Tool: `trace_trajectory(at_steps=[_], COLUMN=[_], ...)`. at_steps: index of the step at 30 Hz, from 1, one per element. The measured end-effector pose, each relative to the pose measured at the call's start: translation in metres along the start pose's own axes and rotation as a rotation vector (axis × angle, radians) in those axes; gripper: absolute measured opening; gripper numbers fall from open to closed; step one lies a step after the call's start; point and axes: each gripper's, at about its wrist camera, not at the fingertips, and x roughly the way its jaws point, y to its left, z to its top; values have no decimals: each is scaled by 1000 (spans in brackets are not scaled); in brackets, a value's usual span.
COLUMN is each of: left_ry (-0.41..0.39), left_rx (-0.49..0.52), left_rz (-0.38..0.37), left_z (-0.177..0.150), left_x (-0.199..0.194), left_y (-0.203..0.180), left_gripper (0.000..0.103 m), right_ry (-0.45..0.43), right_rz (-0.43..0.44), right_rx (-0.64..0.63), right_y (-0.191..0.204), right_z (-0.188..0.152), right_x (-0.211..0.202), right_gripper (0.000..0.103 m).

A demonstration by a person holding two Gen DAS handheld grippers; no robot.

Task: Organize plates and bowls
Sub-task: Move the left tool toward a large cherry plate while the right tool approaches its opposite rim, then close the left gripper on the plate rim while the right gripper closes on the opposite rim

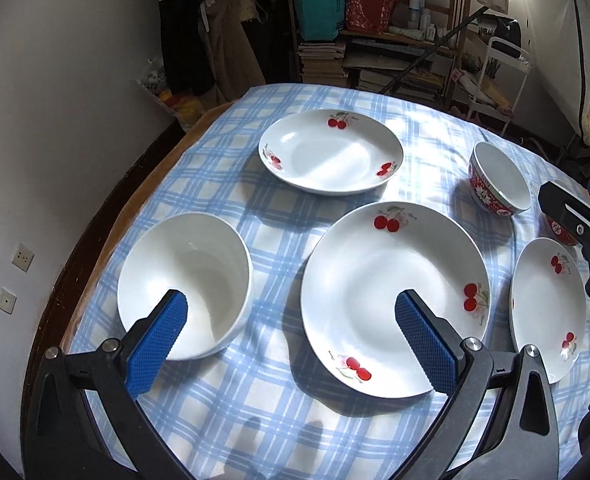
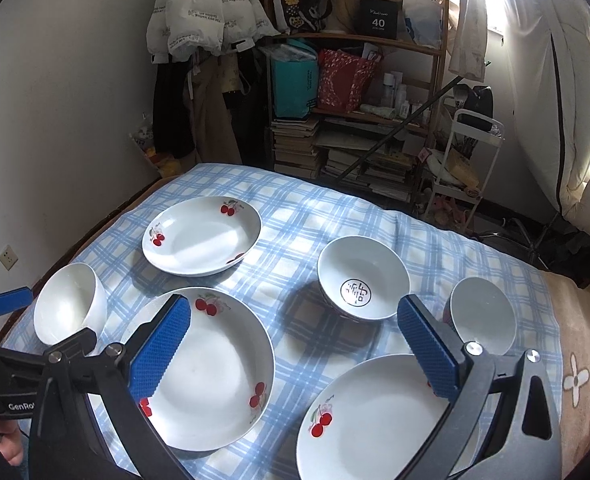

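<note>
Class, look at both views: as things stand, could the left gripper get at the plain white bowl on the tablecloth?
Probably yes. The left gripper is open above the table, and the plain white bowl lies just ahead by its left finger, empty, apart from the nearest cherry plate, nothing between.

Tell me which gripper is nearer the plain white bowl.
Left. The left gripper hovers open right over the plain white bowl; the right gripper sits farther right, above the cherry plates.

Both wrist views high, facing forward, sharing middle plate (image 1: 391, 300)

Left tool (image 1: 291, 320) and right tool (image 2: 295, 324) gape, empty.
</note>
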Motion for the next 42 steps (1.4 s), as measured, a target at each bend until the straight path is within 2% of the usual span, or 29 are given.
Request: trace_trajectory(at_steps=[7, 13, 17, 20, 24, 32, 37, 39, 42], left_ry=[141, 194, 225, 245, 279, 309, 324, 338, 348], left_rx=[-50, -42, -61, -78, -104, -125, -138, -143, -148], left_rz=[-38, -49, -77, -95, -116, -138, -141, -152, -159], left_z=[-15, -16, -16, -16, -17, -17, -18, -19, -19], left_x=[36, 54, 62, 69, 77, 88, 97, 102, 107], left_y=[-3, -9, -9, -8, -3, 0, 1, 1, 1], left_gripper=[102, 102, 102, 101, 98, 96, 87, 79, 68], right_ry=[71, 142, 181, 215, 246, 268, 278, 281, 287], right_rz=[10, 39, 67, 100, 128, 129, 135, 143, 156], right_rx=[-30, -29, -30, -7, 7, -6, -13, -14, -7], right_y=[3, 2, 2, 0, 0, 4, 6, 7, 7], right_z=[-9, -20, -27, -32, -39, -45, -48, -49, -51], right_x=[33, 58, 72, 82, 91, 97, 103, 104, 107], right_gripper=[103, 100, 88, 72, 58, 49, 36, 28, 22])
